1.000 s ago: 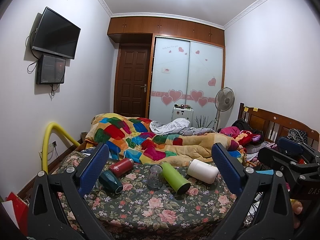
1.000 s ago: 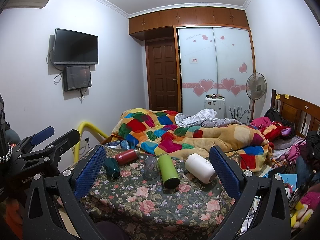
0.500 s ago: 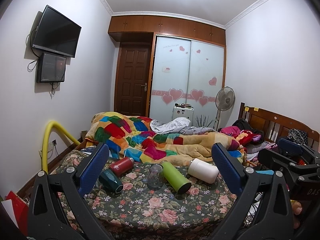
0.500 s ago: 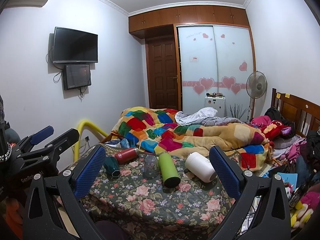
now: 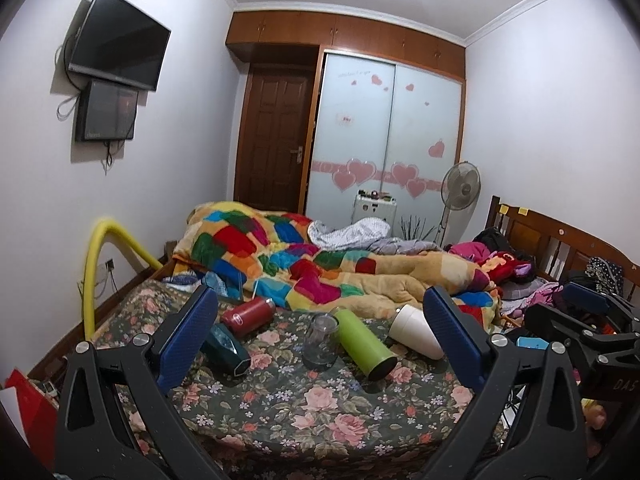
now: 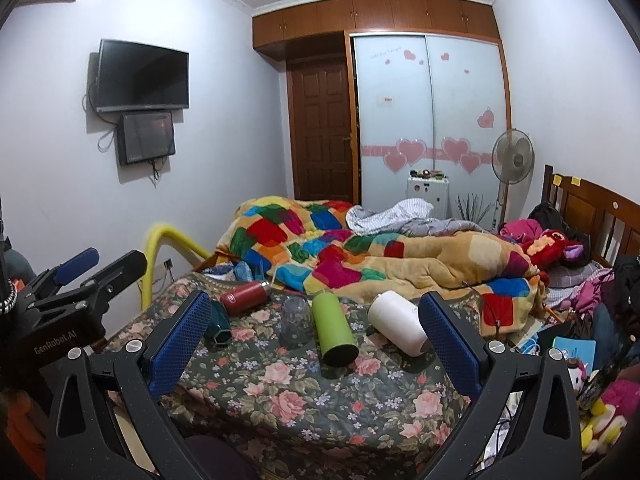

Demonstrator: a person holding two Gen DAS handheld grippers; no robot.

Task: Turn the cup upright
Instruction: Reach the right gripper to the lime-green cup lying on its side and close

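Several cups lie on a floral-covered surface (image 5: 320,408). From left: a dark teal cup (image 5: 226,348) on its side, a red bottle (image 5: 248,315) on its side, a clear glass (image 5: 320,340) standing mouth down, a green tumbler (image 5: 366,344) on its side, a white cup (image 5: 414,332) on its side. The same row shows in the right wrist view: teal (image 6: 218,326), red (image 6: 244,297), glass (image 6: 295,322), green (image 6: 334,328), white (image 6: 398,328). My left gripper (image 5: 320,340) is open and empty, short of the cups. My right gripper (image 6: 316,336) is open and empty, also short of them.
A colourful patchwork quilt (image 5: 304,264) is heaped just behind the cups. A yellow padded rail (image 5: 100,264) stands at the left. Clothes and toys (image 6: 560,248) pile up at the right by a wooden headboard (image 6: 592,208). The other gripper shows at each view's side (image 6: 72,292).
Both views have shifted only slightly; the cups sit a little lower and closer in frame. No cup has moved and both grippers stay open.
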